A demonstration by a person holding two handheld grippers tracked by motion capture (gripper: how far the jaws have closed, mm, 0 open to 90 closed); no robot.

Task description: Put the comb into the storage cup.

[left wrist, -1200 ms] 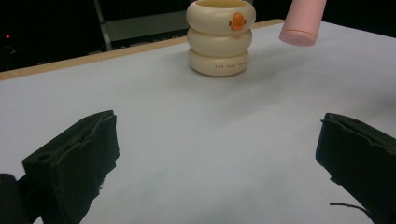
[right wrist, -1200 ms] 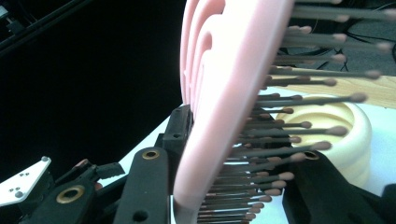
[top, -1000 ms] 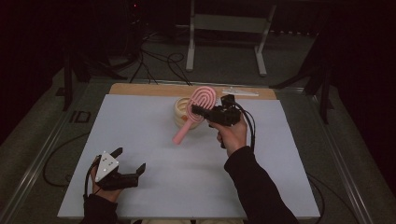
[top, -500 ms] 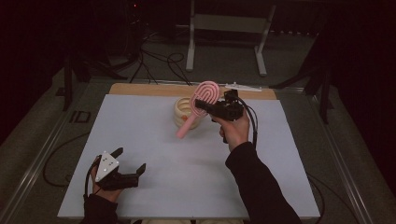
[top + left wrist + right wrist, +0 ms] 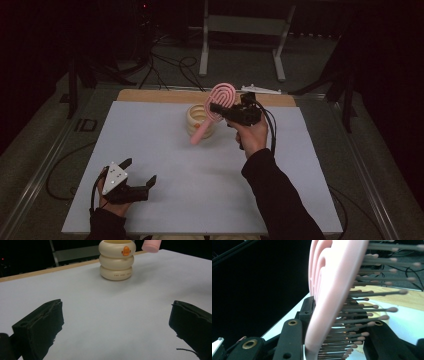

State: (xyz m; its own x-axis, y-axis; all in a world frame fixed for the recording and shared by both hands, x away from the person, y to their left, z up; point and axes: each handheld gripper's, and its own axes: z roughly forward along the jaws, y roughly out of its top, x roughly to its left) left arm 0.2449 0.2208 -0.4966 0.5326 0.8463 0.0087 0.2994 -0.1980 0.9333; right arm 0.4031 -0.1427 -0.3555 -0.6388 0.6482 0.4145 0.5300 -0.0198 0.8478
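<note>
My right gripper [image 5: 216,109] is shut on a pink hairbrush [image 5: 220,100], held in the air with its handle end [image 5: 196,139] sloping down in front of a cream ringed cup [image 5: 195,116] at the back middle of the table. In the right gripper view the pink hairbrush head [image 5: 332,290] stands on edge between the jaws, bristles pointing right. My left gripper [image 5: 137,174] rests open near the front left of the table. In the left gripper view the cream ringed cup [image 5: 117,261] stands far ahead, with the pink hairbrush handle tip [image 5: 150,246] hanging just right of its rim.
The white table top [image 5: 165,150] has a wooden strip [image 5: 150,96] along its back edge. A white bracket [image 5: 262,90] lies on that strip at the right. Cables [image 5: 170,62] and a metal stand [image 5: 240,25] are on the floor behind.
My right gripper has carried the hairbrush a little back and up, closer to the cup. The left gripper has stayed where it was.
</note>
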